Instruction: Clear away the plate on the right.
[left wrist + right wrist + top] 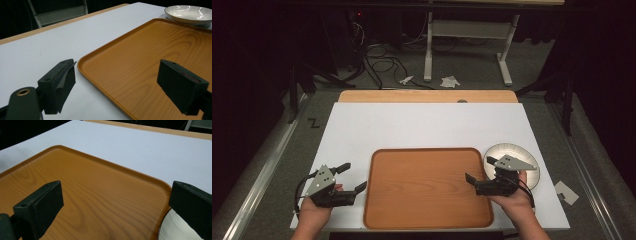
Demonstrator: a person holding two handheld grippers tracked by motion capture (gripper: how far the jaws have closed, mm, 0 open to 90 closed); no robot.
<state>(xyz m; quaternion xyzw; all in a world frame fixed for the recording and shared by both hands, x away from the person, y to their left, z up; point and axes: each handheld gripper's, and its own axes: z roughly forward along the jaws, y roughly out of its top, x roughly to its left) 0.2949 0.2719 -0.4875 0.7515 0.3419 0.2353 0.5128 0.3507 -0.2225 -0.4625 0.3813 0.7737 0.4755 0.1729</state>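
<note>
A brown wooden tray (427, 187) lies at the front middle of the white table cover, with nothing on it. A white ribbed plate (511, 149) sits just off its right edge. My left gripper (353, 176) is open at the tray's left edge; in the left gripper view it (120, 82) straddles the tray's rim (100, 53), with the plate (190, 13) far off. My right gripper (479, 169) is open over the gap between tray and plate; in the right gripper view it (117, 205) spans the tray's corner (87, 195) and the plate's rim (172, 230). Neither gripper holds anything.
The white cover (427, 125) spreads bare behind the tray, with a strip of wooden tabletop (427, 96) at the back. Beyond it are a grey floor, cables (382, 65), paper scraps (449, 81) and a desk's white legs (428, 45). A paper piece (566, 192) lies right of the table.
</note>
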